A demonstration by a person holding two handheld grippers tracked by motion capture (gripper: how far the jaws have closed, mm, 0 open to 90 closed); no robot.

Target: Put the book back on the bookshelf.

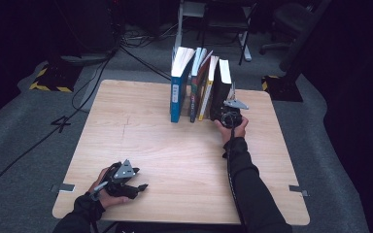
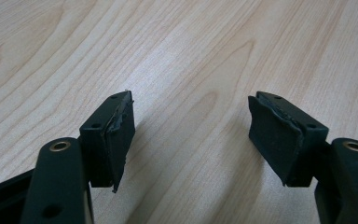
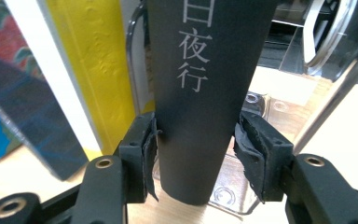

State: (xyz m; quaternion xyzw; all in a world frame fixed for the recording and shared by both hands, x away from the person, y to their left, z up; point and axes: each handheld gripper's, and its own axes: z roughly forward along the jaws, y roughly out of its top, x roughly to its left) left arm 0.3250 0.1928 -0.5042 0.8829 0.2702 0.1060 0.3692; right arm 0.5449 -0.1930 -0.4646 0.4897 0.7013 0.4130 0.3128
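One black book [image 3: 200, 93], white characters on spine, stands upright.

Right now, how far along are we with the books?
Done: four books stand in a row at the table's far side. In hand: the right hand-held gripper has its jaws around the black book's spine, apparently touching both sides. Left: the next move can't be told; the left hand-held gripper rests open near the front edge.

Pale, smooth wood-grain table [image 2: 205, 42]; matt black book [image 3: 205, 93] spine; clear glossy plastic bookstand [image 3: 270, 112]; worn, rough rubbery pads [image 2: 121, 135].
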